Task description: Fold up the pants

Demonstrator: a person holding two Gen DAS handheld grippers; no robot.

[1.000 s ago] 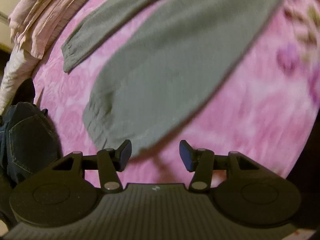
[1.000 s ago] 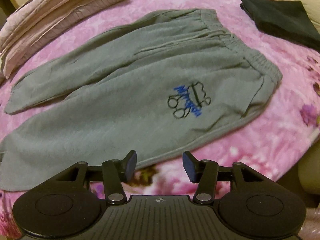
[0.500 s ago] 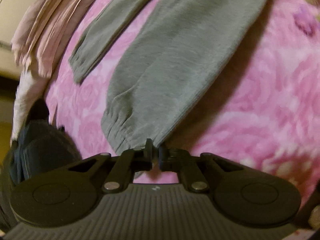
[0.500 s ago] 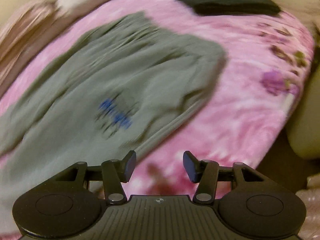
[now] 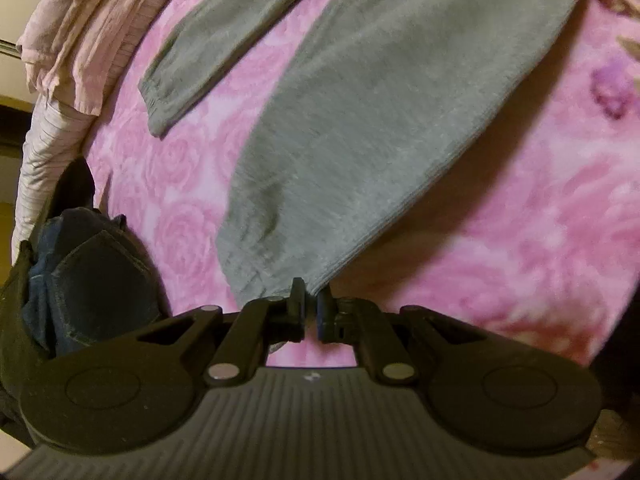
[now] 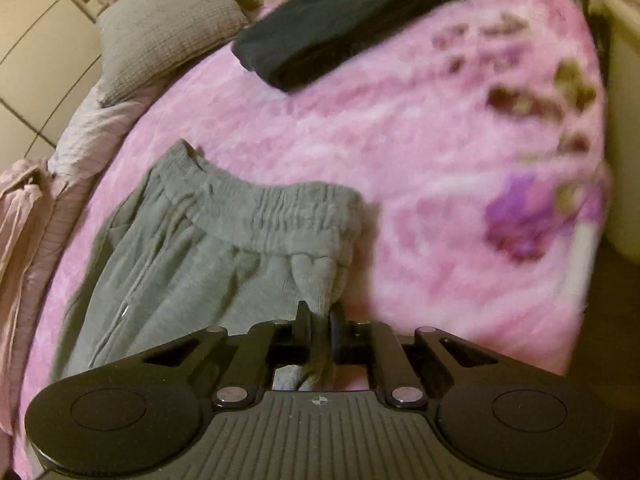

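Grey sweatpants [image 5: 380,120] lie spread on a pink flowered blanket [image 5: 540,240]. In the left wrist view my left gripper [image 5: 311,294] is shut on the cuffed hem of the nearer leg, which is lifted a little off the blanket. The other leg [image 5: 208,44] stretches flat toward the upper left. In the right wrist view my right gripper [image 6: 320,316] is shut on the near corner of the elastic waistband [image 6: 280,216], with grey cloth bunched between its fingers. The rest of the pants [image 6: 160,280] trails off to the lower left.
A folded dark garment [image 6: 344,16] lies at the far side of the blanket [image 6: 440,160]. A grey pillow [image 6: 168,36] and pale pink bedding [image 5: 88,28] line the bed's far edge. Dark blue jeans [image 5: 88,276] sit at the left, near the bed's edge.
The left gripper shut on the leg hem and has raised it slightly. The right gripper swung right to the waistband corner and went from open to shut on it.
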